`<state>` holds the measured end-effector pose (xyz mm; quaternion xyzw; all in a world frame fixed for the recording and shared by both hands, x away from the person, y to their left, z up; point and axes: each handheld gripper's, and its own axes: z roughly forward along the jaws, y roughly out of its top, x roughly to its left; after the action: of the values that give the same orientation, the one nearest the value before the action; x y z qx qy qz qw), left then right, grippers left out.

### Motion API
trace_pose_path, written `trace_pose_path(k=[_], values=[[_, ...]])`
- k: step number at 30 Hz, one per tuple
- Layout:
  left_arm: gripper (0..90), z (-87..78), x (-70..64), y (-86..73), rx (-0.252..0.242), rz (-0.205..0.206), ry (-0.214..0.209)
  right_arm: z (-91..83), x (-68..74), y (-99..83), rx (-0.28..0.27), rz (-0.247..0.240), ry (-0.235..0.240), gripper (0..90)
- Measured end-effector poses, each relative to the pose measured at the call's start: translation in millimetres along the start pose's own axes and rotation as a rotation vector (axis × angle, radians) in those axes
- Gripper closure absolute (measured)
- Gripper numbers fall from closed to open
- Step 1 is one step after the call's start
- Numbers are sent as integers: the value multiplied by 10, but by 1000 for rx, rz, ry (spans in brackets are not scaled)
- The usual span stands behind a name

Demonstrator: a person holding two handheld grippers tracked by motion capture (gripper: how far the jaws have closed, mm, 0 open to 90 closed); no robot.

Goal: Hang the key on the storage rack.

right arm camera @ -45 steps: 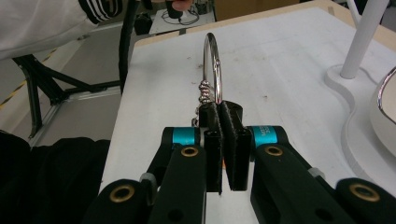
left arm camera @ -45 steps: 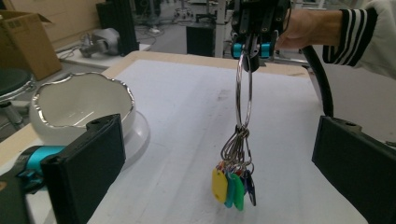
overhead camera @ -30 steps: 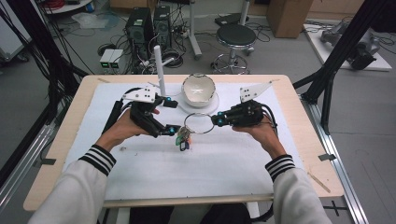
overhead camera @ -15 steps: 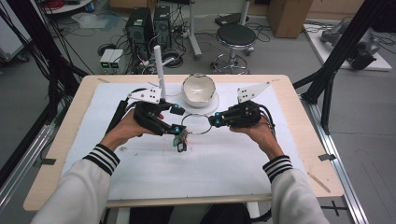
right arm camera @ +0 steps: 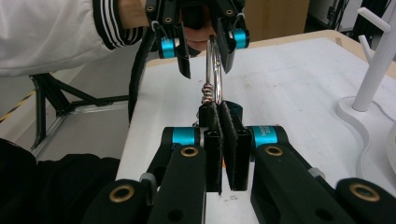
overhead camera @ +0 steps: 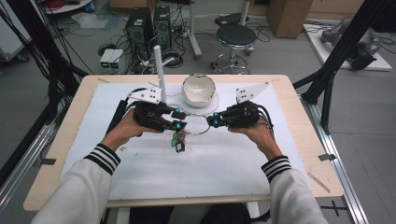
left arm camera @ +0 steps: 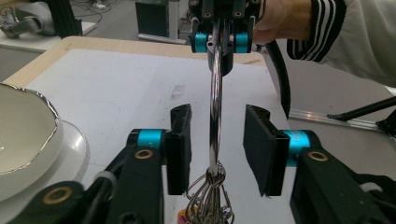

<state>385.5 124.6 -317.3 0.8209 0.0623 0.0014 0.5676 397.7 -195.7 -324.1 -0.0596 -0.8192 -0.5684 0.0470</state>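
Large silver metal ring (left arm camera: 214, 88) with hanging key cluster (overhead camera: 178, 140) held above the white mat, between the tongs | right gripper (overhead camera: 211, 122) clenched on its far side | left gripper (overhead camera: 179, 119) released, jaws flanking it | both sit slightly closer together than a second ago | white ceramic bowl (overhead camera: 198, 89) just beyond.

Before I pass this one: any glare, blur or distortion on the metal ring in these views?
High view: soft, and the metal ring is thin and faint. Left gripper view: ring sharp, with a bright glare streak along it; the near jaws loom large from wide-angle stretch. Right gripper view: ring sharp with highlights, right gripper crisp, background slightly soft.
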Motion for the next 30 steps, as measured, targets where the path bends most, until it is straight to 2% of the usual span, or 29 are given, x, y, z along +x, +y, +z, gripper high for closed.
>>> trace_pose_path(k=[6, 10, 12, 15, 17, 18, 20, 26, 29, 30], values=[[736, -2, 2, 1, 6, 9, 1, 5, 4, 10, -6, -2, -1, 883], [823, -17, -4, 3, 0, 17, 21, 5, -5, 7, -3, -1, -1, 883], [857, -24, -5, 4, -3, 8, 28, 5, 0, 8, -3, 9, 4, 883], [865, -27, -11, 6, -6, -14, 21, 10, 0, 9, -5, 5, 7, 883], [868, -38, -15, 12, -2, 0, 34, 13, -1, 7, -7, 10, 8, 882], [869, -38, -21, 13, -13, -11, 35, 14, -4, 8, -14, 7, 1, 882], [870, -47, -22, 19, -17, 1, 47, 16, -7, 7, -24, 13, 10, 880], [871, -57, -21, 22, -19, 12, 50, 20, -12, 8, -32, 13, 2, 865], [873, -63, -27, 28, -12, 18, 81, 17, -14, 6, -43, 25, -9, 792], [873, -64, -24, 27, -20, 8, 76, 13, -21, 2, -47, 29, -12, 783]])
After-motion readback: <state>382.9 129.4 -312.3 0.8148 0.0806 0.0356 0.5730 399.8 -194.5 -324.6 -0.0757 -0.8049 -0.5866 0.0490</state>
